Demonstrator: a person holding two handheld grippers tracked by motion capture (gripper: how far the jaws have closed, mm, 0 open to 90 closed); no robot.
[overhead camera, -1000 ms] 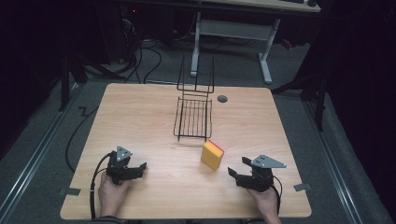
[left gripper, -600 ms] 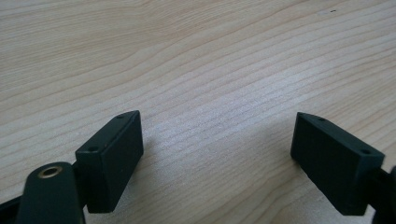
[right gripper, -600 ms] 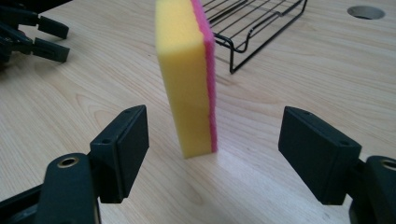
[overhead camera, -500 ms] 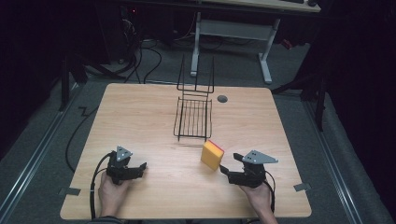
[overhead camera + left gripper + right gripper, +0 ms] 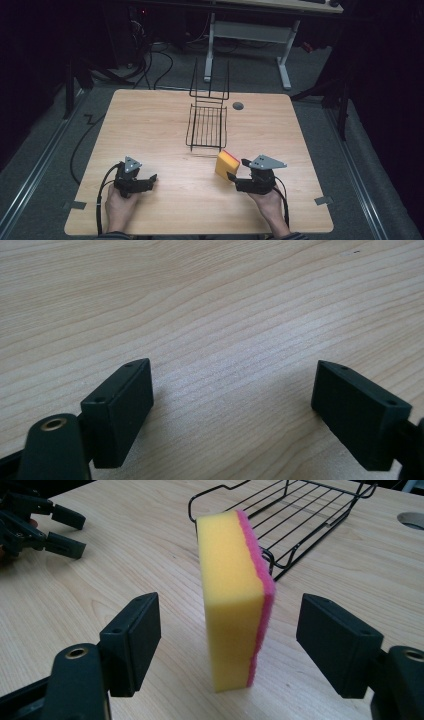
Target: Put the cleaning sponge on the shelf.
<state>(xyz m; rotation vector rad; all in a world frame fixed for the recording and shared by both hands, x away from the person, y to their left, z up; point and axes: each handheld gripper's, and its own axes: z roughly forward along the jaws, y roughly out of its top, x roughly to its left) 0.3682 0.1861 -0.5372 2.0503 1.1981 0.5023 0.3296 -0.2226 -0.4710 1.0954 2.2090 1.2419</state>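
Jaws spread wide on the right gripper (image 5: pixel 227 647), with a yellow sponge (image 5: pixel 231 597) backed in pink standing on edge in the gap between them, apart from both jaws. In the right gripper view the pink layer faces the jaw at 3 o'clock and the yellow face the jaw at 9 o'clock. No brand, label or writing can be read anywhere.

The left gripper (image 5: pixel 232 412) also has its jaws wide apart, holding nothing, with bare wood grain of the table (image 5: pixel 210 315) between them.

From the high view, the table is light wood. The sponge sits just at 10 o'clock of the right gripper, which a hand (image 5: pixel 270 202) holds near the table's 5 o'clock edge. The left gripper rests near 7 o'clock, held by the other hand (image 5: pixel 120 205). A black wire rack (image 5: pixel 206 125) stands toward 12 o'clock, just beyond the sponge.
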